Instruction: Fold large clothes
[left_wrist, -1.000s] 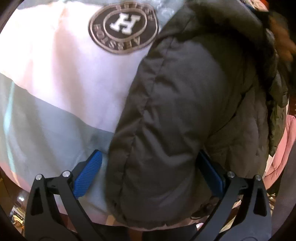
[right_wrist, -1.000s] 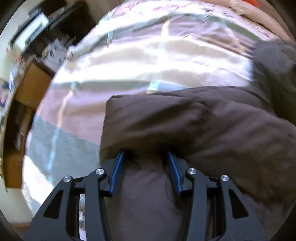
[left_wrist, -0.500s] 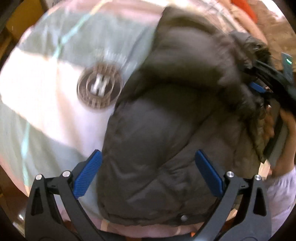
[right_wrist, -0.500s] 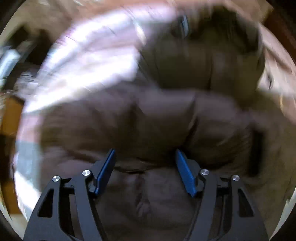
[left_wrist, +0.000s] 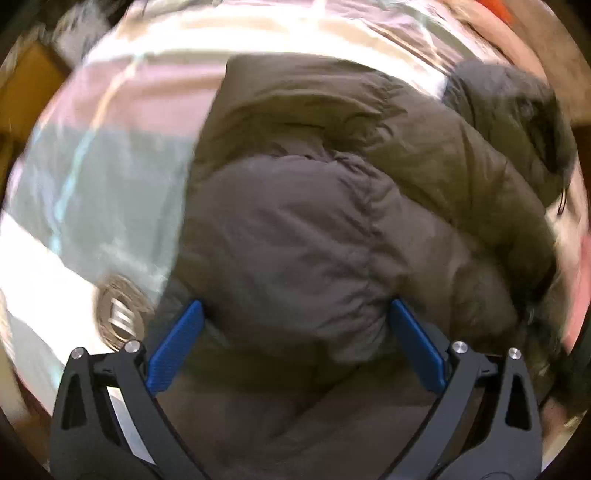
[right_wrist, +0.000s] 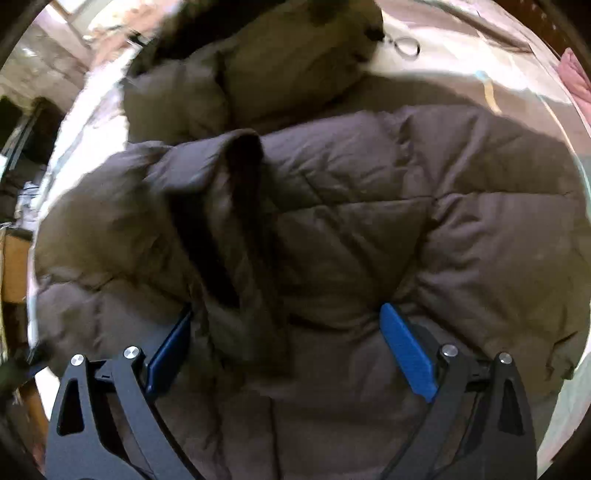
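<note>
1. The round emblem (left_wrist: 120, 314) on the bedspread (left_wrist: 99, 184) is smeared by motion; its lettering cannot be read.
2. The puffer jacket (right_wrist: 332, 229) runs out of the right wrist view at the bottom edge (hem unseen).
3. The jacket's hood (left_wrist: 517, 122) is blurred, its trim indistinct.
4. The small metal ring (right_wrist: 406, 46) is too small to identify.

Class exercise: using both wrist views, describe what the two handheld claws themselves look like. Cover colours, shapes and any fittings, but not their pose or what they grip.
Both match. The left claw and right claw each have two matte black arms with triangular cut-outs and round silver pivot bolts. Each arm ends in a flat, elongated bright blue finger pad with fine ribbing. No cables, markings, sleeves or hands are visible.
</note>
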